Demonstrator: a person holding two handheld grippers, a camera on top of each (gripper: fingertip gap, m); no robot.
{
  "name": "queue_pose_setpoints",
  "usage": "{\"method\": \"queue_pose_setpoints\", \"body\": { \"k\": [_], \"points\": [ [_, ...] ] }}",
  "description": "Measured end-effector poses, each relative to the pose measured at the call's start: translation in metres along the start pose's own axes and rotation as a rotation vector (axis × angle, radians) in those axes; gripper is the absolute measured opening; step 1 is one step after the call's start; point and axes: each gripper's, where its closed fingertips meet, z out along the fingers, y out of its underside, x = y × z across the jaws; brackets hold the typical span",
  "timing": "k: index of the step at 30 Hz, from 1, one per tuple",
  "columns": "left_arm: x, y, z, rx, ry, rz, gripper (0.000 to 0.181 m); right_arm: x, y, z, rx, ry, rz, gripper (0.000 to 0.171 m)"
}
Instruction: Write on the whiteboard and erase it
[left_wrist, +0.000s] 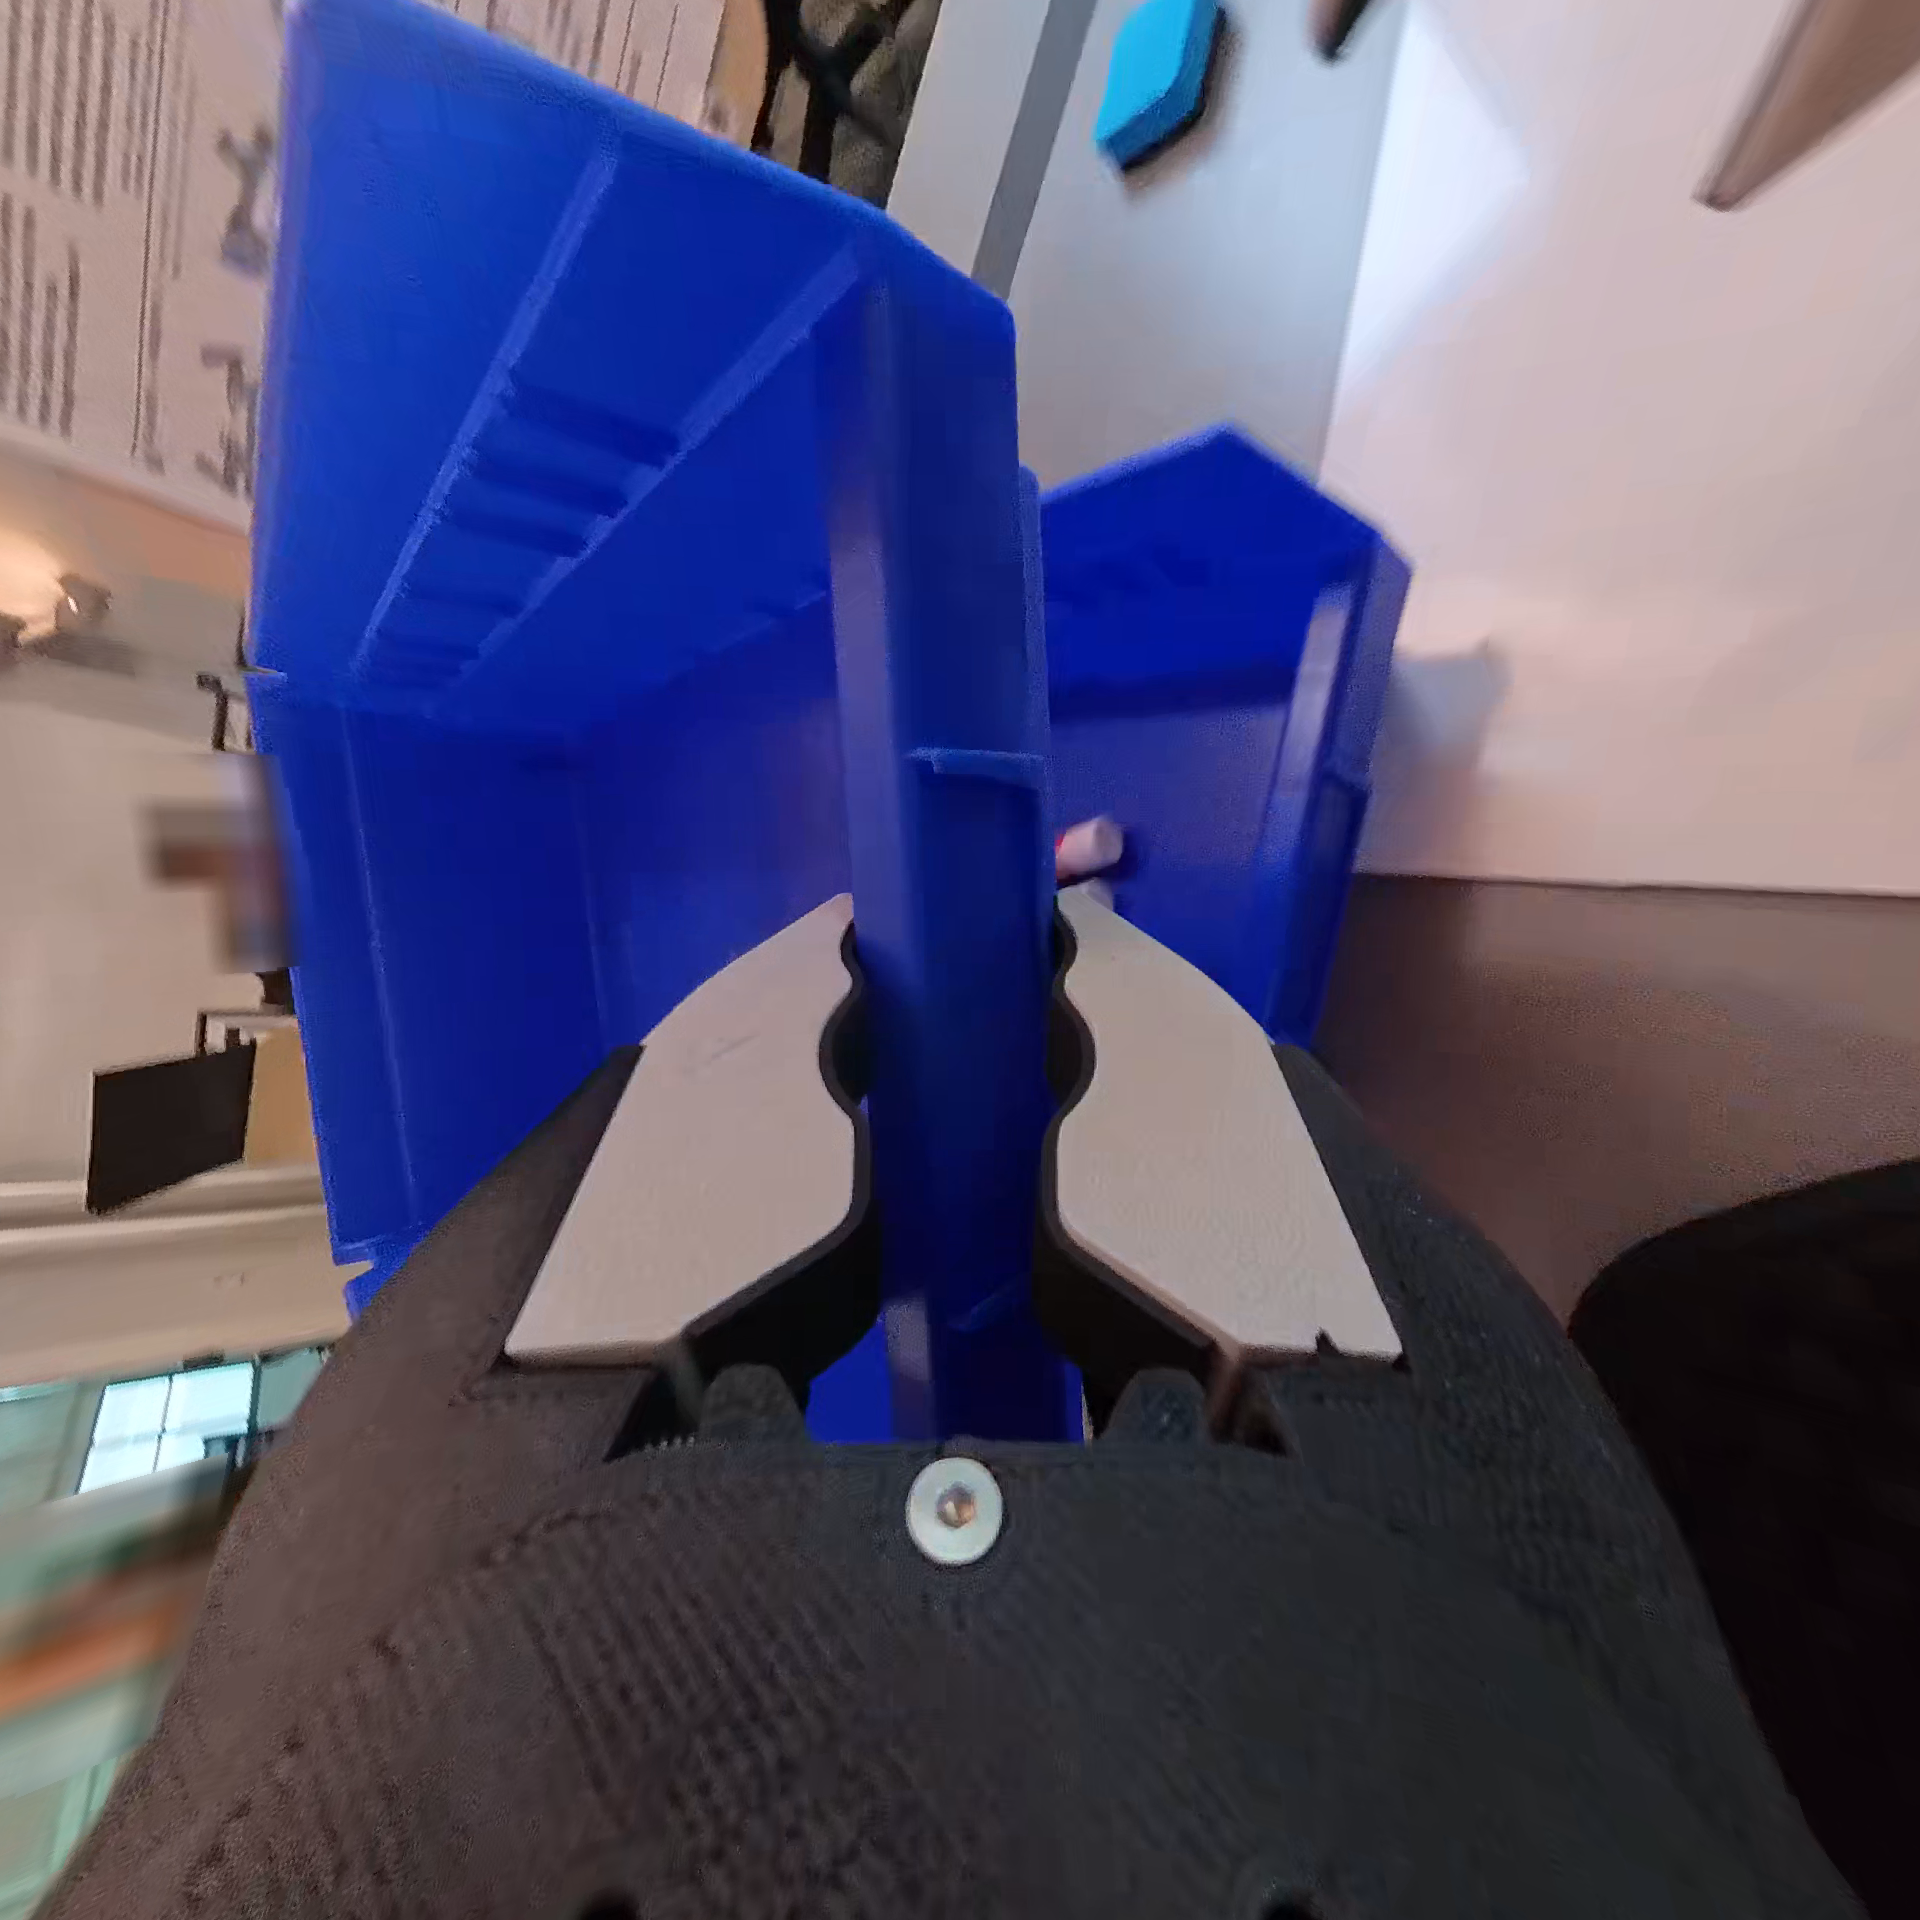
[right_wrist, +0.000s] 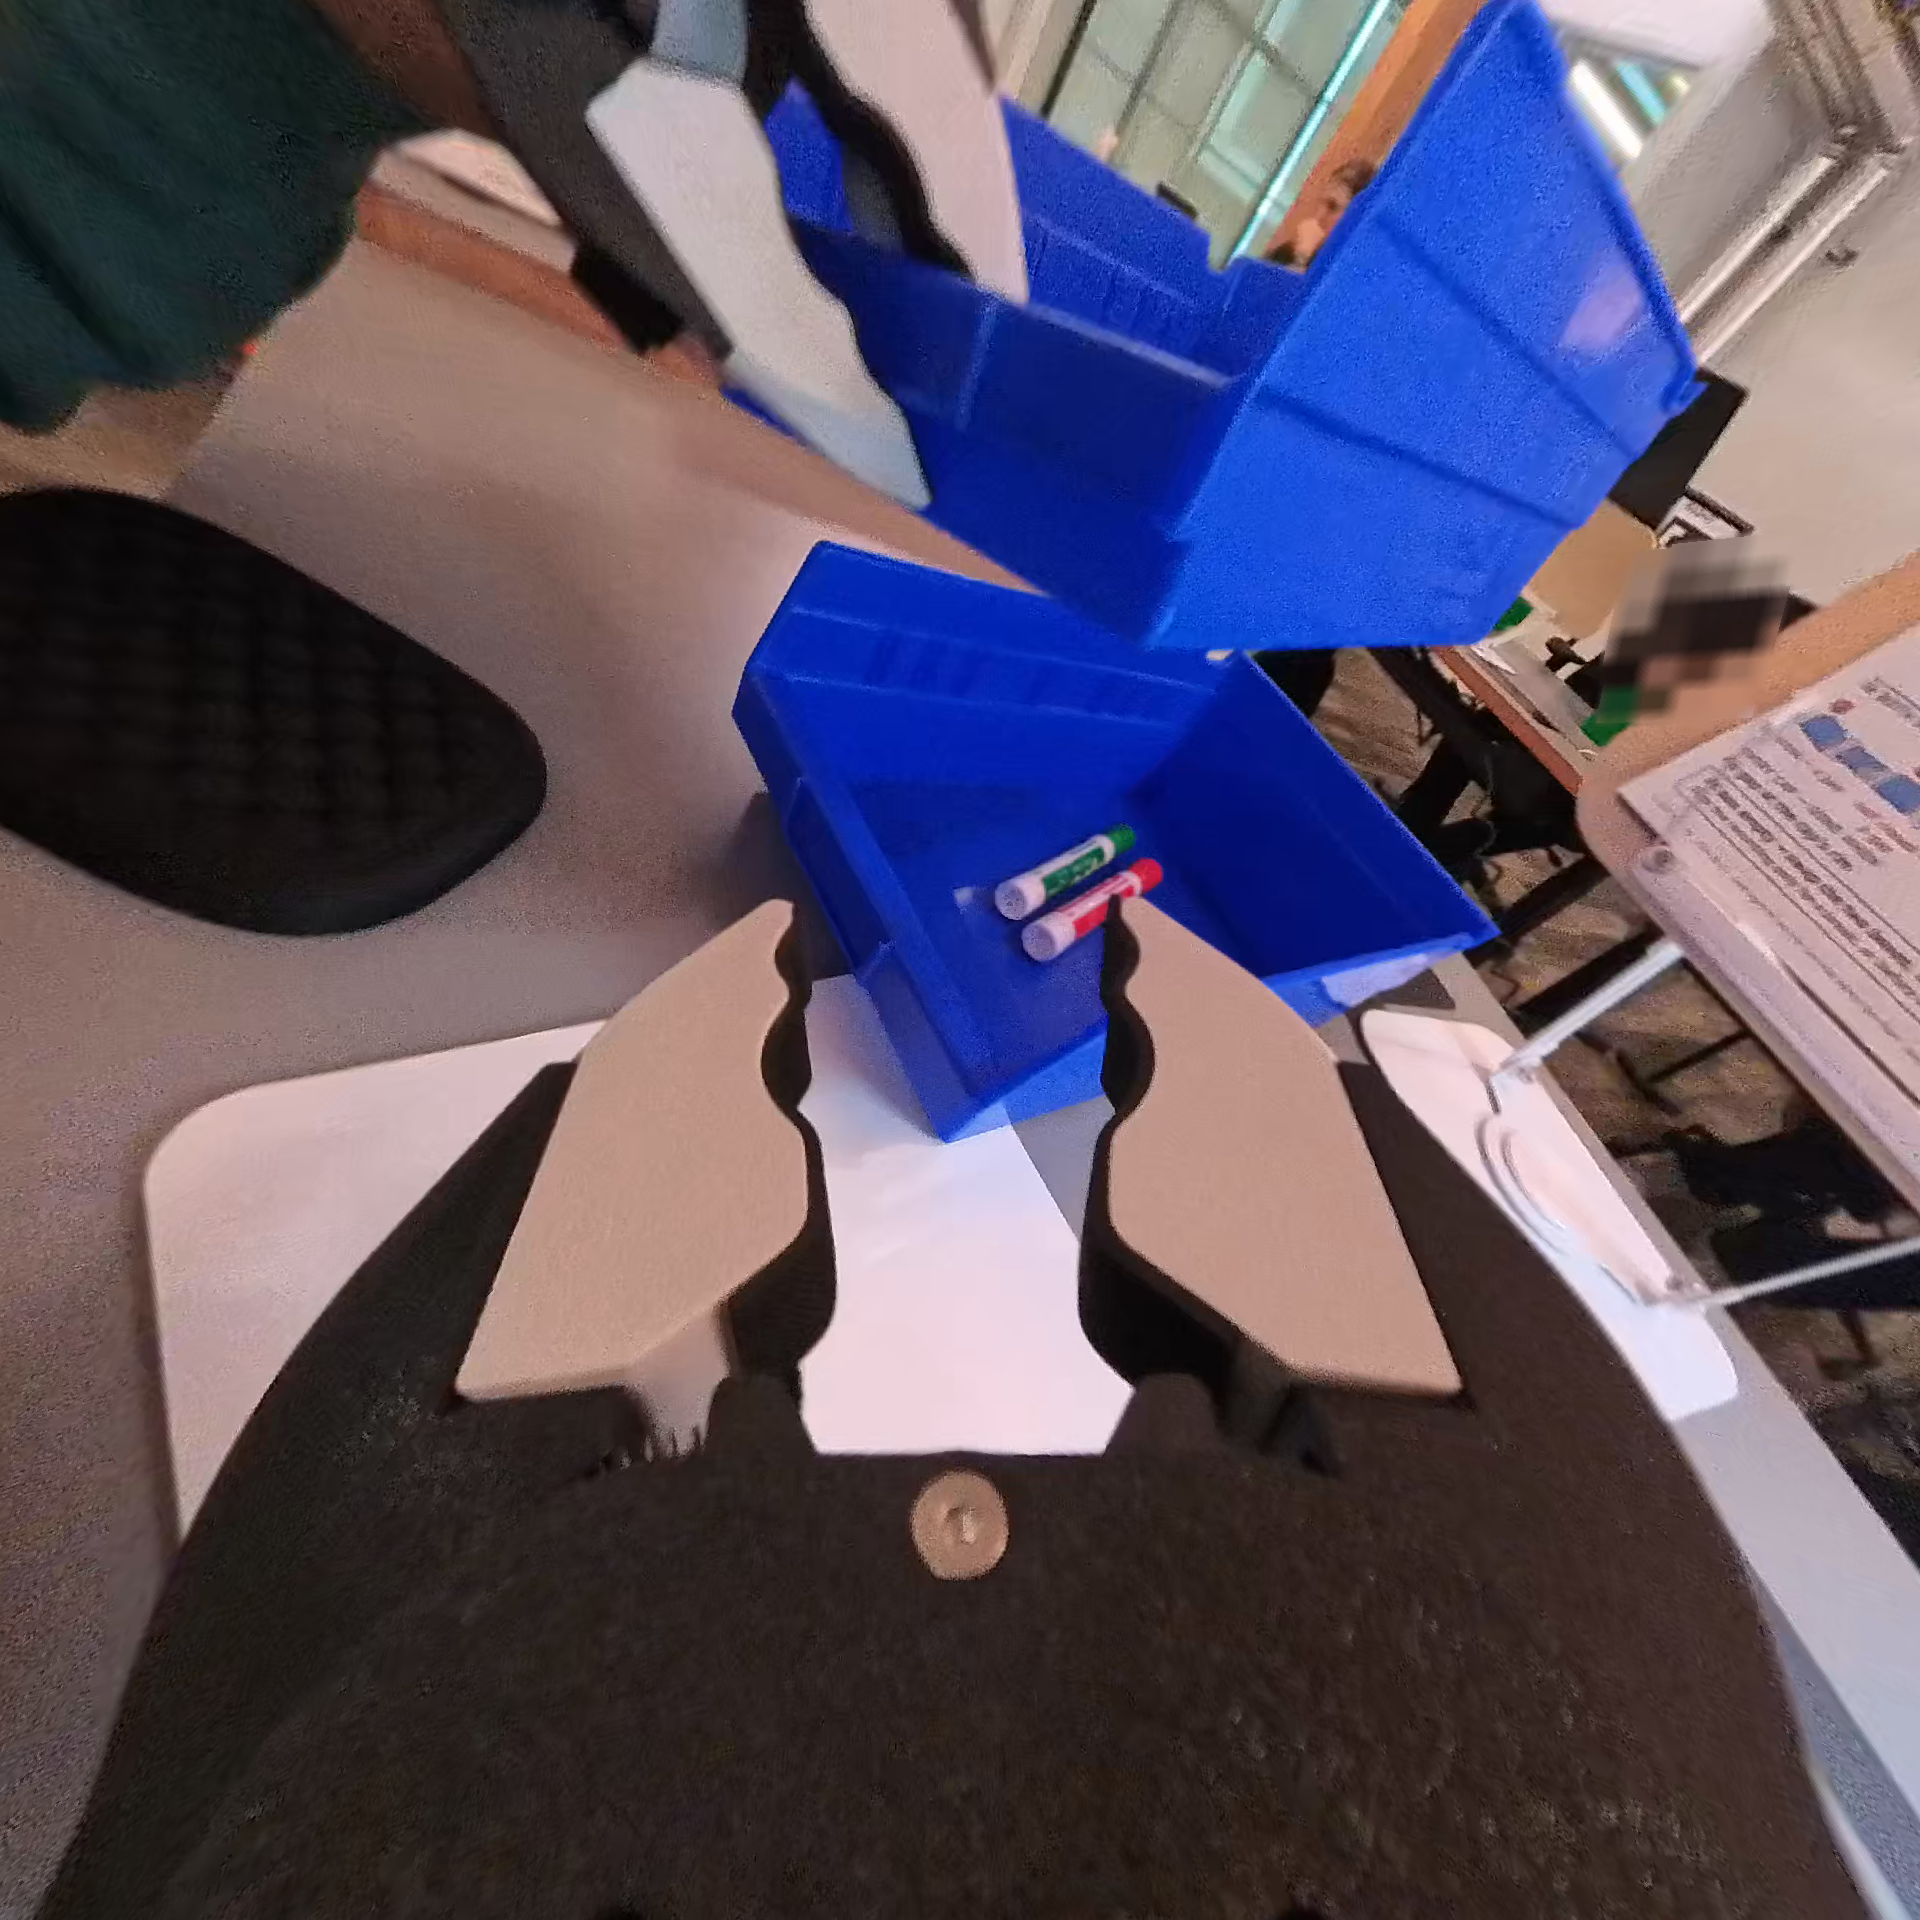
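Blue bin (left_wrist: 644, 520) clamped by its wall in left hand-held gripper (left_wrist: 956, 925), lifted, right hand-held gripper (right_wrist: 956, 925) open, empty, two markers (right_wrist: 1075, 894) seen just ahead in second bin (right_wrist: 1299, 862)

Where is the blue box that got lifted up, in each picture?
Left wrist view: the lifted blue box fills the middle, its wall pinched in the left tongs.
Right wrist view: top right, in the air.
Shared landmark: the second blue box on the table, with pens inside.
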Motion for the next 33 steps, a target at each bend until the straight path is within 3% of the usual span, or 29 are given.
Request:
{"method": "queue_pose_setpoints", "body": {
  "k": [5,9,13,19,22,24,33],
  "points": [
    [0.035,-0.048,0.017,0.088,-0.008,0.126,0.031,0.028,-0.036,-0.041,0.107,0.129,0.203,0.055],
    [0.062,-0.077,0.030,0.126,-0.010,0.201,0.031,0.044,-0.046,-0.052,0.102,0.251,0.246,0.054],
    [0.070,-0.092,0.044,0.135,-0.081,0.252,0.031,0.063,-0.022,-0.057,-0.014,0.401,0.161,0.026],
    [0.079,-0.118,0.067,0.244,-0.233,0.304,0.048,0.089,-0.016,-0.075,-0.043,0.563,0.017,0.011],
    [0.097,-0.152,0.043,0.435,-0.220,0.320,0.030,0.109,-0.011,-0.084,-0.058,0.634,0.011,0.005],
    [0.110,-0.164,0.024,0.518,-0.158,0.289,0.027,0.119,-0.010,-0.092,-0.059,0.657,0.030,0.003],
    [0.094,-0.147,-0.019,0.638,-0.054,0.051,0.023,0.146,-0.003,-0.142,0.007,0.727,0.150,0.002]
  ]
}}
